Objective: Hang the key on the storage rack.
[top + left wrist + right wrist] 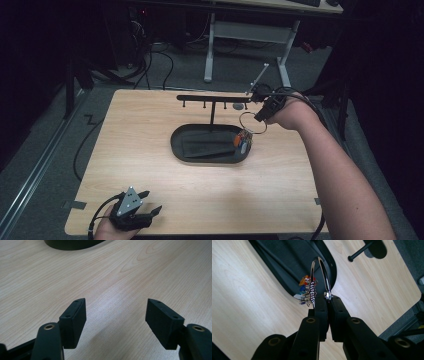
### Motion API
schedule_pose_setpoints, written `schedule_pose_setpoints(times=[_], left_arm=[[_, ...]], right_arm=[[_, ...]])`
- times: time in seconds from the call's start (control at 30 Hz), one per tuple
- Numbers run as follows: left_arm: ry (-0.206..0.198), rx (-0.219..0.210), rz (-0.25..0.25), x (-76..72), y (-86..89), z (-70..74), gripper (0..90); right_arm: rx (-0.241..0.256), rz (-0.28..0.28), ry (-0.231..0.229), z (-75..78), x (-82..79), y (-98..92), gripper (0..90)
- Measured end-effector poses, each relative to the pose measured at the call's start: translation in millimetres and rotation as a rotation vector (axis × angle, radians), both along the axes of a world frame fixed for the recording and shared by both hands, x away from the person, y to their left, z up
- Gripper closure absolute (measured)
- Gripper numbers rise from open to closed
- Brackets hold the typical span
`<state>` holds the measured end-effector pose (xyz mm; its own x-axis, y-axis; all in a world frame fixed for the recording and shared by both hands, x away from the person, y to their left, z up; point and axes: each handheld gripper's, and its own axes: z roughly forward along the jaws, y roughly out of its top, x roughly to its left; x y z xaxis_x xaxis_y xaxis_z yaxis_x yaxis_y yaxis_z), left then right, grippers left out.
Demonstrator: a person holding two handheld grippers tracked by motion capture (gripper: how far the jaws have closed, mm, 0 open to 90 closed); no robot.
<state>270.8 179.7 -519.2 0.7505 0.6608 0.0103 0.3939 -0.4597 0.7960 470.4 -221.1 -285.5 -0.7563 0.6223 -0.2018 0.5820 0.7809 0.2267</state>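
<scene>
A large silver key ring (252,122) carries several small coloured keys or tags (242,140) that hang over the right end of the black oval tray (200,155). My right gripper (261,116) is shut on the ring, holding it in the air just below the right end of the black hook rack (215,98). In the right gripper view the ring (322,272) rises from the closed right gripper (326,298), with the coloured tags (305,290) bunched at its left. My left gripper (150,202) rests open near the table's front left edge, and in its own view nothing lies inside the left gripper (116,302).
The rack stands on a thin post rising from the tray, with several short pegs under its bar. A small grey disc (239,106) lies on the wooden table (150,130) behind the tray. Desk legs and cables sit on the floor beyond the table's far edge.
</scene>
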Motion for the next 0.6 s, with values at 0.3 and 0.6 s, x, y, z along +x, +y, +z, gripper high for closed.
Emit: schedule_pose_setpoints(times=[0.3, 0.6], left_arm=[[-0.002, -0.003, 0.006, -2.6, 2.9, 0.3, 33.5], [0.008, -0.004, -0.003, -0.5, 2.9, 0.2, 33.5]], right_arm=[[0.024, -0.03, -0.023, -2.8, 23.6, 3.1, 86.1], [0.021, -0.069, -0.024, -11.0, 42.0, 1.3, 86.0]])
